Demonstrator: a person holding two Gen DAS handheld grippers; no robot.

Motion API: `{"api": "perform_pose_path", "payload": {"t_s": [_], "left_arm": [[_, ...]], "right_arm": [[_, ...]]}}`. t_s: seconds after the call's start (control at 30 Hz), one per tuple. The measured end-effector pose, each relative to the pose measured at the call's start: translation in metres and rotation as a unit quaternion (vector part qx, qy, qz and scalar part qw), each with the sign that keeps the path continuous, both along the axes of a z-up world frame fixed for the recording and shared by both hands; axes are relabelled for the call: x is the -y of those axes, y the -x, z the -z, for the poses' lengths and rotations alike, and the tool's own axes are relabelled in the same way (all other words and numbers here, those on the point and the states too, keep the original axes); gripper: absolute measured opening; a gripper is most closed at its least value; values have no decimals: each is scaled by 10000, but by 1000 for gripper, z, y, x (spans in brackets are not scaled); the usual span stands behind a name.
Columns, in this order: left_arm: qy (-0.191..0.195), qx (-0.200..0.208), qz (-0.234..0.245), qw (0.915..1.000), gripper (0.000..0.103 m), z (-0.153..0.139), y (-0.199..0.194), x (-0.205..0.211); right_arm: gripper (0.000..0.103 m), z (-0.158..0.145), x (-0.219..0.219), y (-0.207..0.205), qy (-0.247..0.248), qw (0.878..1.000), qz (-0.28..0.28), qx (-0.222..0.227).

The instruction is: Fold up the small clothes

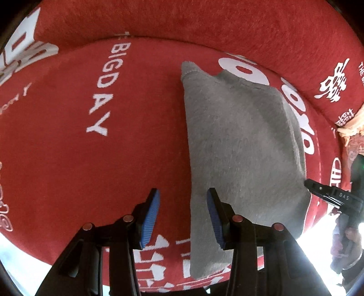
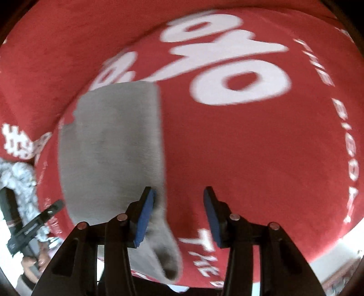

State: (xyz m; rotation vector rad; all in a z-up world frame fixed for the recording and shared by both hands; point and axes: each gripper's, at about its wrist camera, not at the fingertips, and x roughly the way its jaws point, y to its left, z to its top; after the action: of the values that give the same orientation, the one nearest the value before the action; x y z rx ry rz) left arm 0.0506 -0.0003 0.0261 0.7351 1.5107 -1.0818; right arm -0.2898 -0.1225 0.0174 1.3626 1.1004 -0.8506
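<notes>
A grey folded garment (image 1: pixel 241 145) lies flat on a red cloth printed with white letters (image 1: pixel 91 159). My left gripper (image 1: pixel 182 193) points down over the garment's near left edge. Its blue pads (image 1: pixel 150 218) stand apart, with that edge in the gap and nothing pinched. In the right wrist view the same garment (image 2: pixel 109 148) sits left of centre. My right gripper (image 2: pixel 178 191) hangs open over its right edge, and a loose grey corner (image 2: pixel 168 261) lies low between the fingers, untouched by the pads. Each gripper also shows in the other's view: right gripper (image 1: pixel 318 190), left gripper (image 2: pixel 52 209).
The red cloth (image 2: pixel 250 148) rises into a raised ridge along the far side (image 1: pixel 204 20). A beige bundle (image 1: pixel 350 129) sits at the far right. A hand in a patterned sleeve (image 2: pixel 25 182) holds the left tool. Bright floor shows past the cloth's near edge (image 1: pixel 22 261).
</notes>
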Motion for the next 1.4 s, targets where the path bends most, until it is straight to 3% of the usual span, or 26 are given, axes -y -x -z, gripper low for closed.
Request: {"api": "perform_pose_path", "payload": {"t_s": [0.27,0.73,0.8,0.83,0.9,1.0,1.07,1.13,1.17,1.4], "left_arm": [[-219,343,109,9991,45,-16,13,0],[-240,604,248,9976,45,-38,40,2],[-211,724,281,9968,46,-44,44,1],[-233,772,299,9963,68,-46,46,1],[-214,874,339,9954,91,-51,50,1],[-63,1017,417,9939,91,-61,58,1],[-57,927,357,9950,91,-64,59,1],[-66,899,280,9955,91,-64,59,1],[-85,923,262,9954,91,-64,60,1],[-157,1035,239,9942,91,-63,62,1]], "right_arm": [[50,-26,-17,-1,87,9999,-10,-95],[50,-56,-38,-47,352,9955,-760,-443],[56,-59,-39,-54,412,9942,-837,-539],[59,-61,-40,-57,448,9937,-857,-571],[68,-67,-41,-64,540,9917,-919,-722],[82,-79,-42,-73,743,9883,-1020,-852],[83,-86,-43,-78,886,9850,-1113,-974],[93,-90,-44,-82,967,9831,-1181,-1011],[103,-92,-44,-83,1004,9826,-1181,-1022],[103,-94,-47,-87,1083,9803,-1234,-1095]]}}
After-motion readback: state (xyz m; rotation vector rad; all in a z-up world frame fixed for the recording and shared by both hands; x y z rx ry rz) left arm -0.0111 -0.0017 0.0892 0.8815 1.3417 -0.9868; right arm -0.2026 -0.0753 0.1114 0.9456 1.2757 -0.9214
